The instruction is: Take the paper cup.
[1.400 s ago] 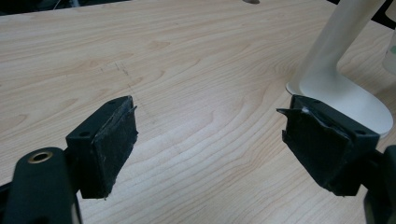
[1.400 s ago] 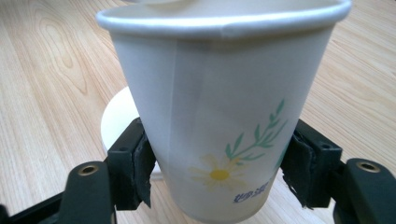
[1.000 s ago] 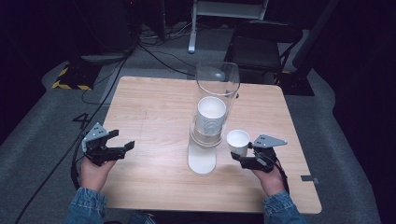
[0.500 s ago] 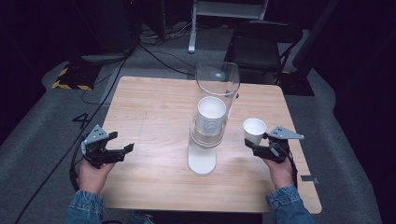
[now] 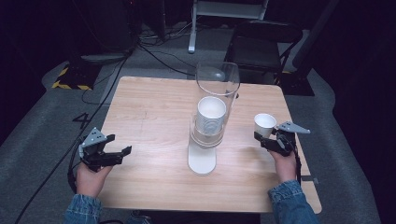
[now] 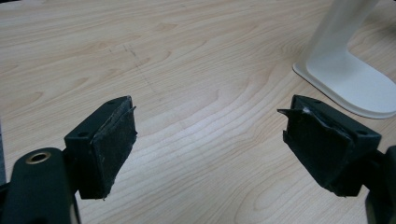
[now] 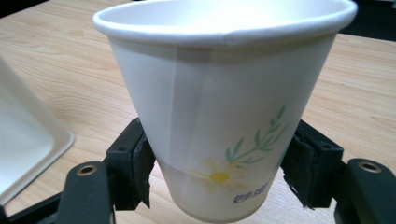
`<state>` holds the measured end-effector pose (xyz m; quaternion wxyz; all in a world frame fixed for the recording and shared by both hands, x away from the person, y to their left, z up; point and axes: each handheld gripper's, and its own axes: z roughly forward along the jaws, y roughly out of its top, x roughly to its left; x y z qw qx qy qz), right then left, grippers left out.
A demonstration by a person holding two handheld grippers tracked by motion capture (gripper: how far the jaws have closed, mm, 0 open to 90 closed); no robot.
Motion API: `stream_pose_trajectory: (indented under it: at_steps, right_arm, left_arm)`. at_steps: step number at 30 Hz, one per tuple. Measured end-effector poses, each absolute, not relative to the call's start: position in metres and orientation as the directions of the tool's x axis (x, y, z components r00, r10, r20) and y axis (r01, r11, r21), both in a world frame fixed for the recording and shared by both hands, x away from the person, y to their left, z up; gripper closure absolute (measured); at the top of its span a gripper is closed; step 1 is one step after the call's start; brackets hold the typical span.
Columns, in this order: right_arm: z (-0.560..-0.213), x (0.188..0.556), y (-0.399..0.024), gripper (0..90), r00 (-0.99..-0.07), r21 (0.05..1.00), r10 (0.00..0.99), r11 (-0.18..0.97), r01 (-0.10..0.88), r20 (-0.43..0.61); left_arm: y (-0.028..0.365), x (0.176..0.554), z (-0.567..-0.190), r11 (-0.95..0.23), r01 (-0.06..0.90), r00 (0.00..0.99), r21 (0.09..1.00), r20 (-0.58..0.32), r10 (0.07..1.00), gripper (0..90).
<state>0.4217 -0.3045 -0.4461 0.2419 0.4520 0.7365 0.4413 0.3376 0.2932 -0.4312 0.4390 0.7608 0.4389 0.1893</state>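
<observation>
Moved right w/ right claw (image 5: 265, 139): tapered daisy-print paper cup (image 7: 224, 107), clamped; left claw (image 5: 119, 152) wide open, empty.

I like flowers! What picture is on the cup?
White paper cup with a yellow-centred daisy and green sprig; clearest in the right gripper view.

Paper cup up off the table, gripped at the right edge.

Right gripper (image 5: 267, 138) over the right side of the wooden table (image 5: 154, 107), jaws closed on the lower part of a white paper cup (image 5: 265, 124), cup upright, mouth open to the camera. Left gripper (image 5: 114, 154) near the front-left corner, jaws spread apart, nothing between them. Dead centre: a clear tube dispenser (image 5: 212, 116) on a white base, a stack of white cups (image 5: 211, 114) inside. Denim cuffs at the bottom edge. Black chair (image 5: 261, 44) beyond the far edge, cables across the grey floor.
</observation>
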Motion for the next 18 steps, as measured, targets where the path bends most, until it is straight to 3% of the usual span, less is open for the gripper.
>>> stream_pose_trajectory:
  at_steps: [12, 18]
  right_arm:
    - [-0.468, 0.445, -0.304, 33.2, -0.425, 0.831, 0.904, 0.194, 0.521, 0.056]
    - [-0.476, 0.448, -0.294, 33.0, -0.487, 0.812, 0.872, 0.248, 0.529, 0.051]
  left_arm:
    - [0.298, 0.332, -0.435, -0.226, 0.516, 0.528, 0.826, -0.099, 0.843, 16.7]
    - [0.298, 0.332, -0.436, -0.232, 0.516, 0.532, 0.825, -0.096, 0.841, 16.7]
